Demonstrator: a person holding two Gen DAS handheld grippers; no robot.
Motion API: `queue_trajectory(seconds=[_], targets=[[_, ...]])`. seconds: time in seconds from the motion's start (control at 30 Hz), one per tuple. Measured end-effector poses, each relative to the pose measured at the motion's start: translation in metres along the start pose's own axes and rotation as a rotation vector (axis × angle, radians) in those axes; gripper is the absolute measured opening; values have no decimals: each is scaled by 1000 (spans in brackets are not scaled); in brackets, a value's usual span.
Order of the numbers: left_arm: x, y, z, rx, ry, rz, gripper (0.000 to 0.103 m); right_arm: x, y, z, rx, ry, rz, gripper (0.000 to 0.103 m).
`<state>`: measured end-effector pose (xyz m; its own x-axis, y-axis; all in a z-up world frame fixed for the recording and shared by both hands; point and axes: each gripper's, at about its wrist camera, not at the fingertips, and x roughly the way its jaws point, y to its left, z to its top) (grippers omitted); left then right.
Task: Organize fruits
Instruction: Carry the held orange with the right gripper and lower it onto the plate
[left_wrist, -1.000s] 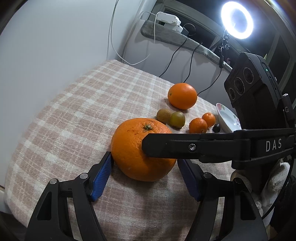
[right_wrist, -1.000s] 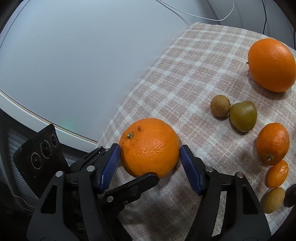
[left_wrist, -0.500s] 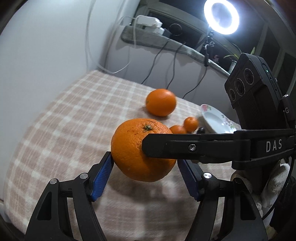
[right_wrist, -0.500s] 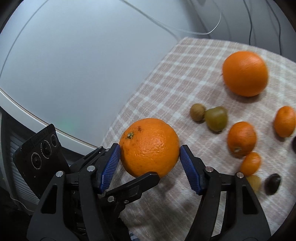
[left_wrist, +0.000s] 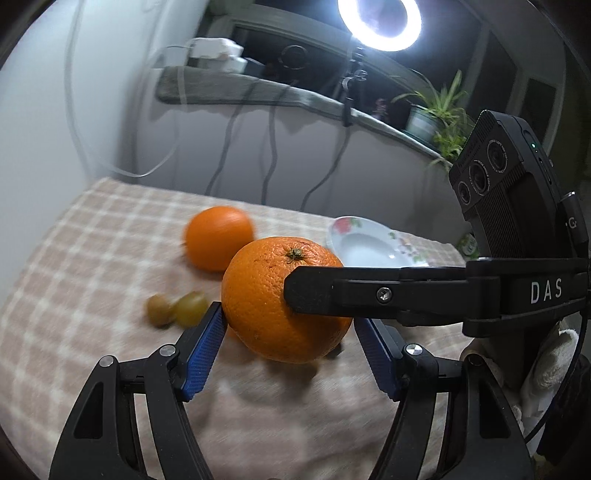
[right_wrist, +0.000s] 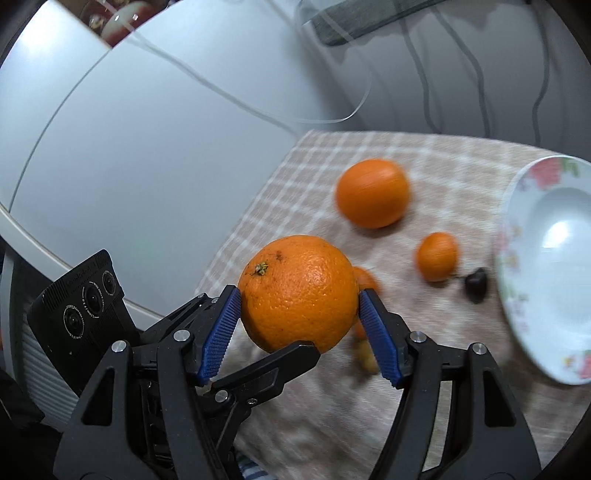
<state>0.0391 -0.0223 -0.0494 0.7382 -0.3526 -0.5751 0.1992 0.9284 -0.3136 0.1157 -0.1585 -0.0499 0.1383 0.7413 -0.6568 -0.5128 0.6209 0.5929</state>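
A large orange (left_wrist: 273, 299) (right_wrist: 299, 291) hangs in the air above the checked cloth, held from two sides at once. My left gripper (left_wrist: 288, 332) is shut on it, and my right gripper (right_wrist: 299, 325) is shut on it crosswise; a right finger (left_wrist: 369, 295) lies across the orange in the left wrist view. A second large orange (left_wrist: 218, 238) (right_wrist: 373, 192) sits on the cloth beyond. A white flowered plate (left_wrist: 369, 240) (right_wrist: 517, 258) stands at the right. Two small greenish fruits (left_wrist: 177, 308) lie at the left.
A small mandarin (right_wrist: 437, 254) and a dark fruit (right_wrist: 476, 282) lie close to the plate; more small fruits sit partly hidden behind the held orange. A wall with cables, a shelf and a ring light (left_wrist: 380, 18) stand behind the checked cloth (left_wrist: 92, 258).
Both grippers have lifted the large orange off the cloth and carried it towards the plate. The plate now fills more of the right wrist view.
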Motion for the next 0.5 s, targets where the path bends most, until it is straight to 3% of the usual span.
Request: queue_trajectory(seconds=[0.5], targets=[[68,-58,31,87,78,-118,71,-54,-76,11,97,-115,-98,69]])
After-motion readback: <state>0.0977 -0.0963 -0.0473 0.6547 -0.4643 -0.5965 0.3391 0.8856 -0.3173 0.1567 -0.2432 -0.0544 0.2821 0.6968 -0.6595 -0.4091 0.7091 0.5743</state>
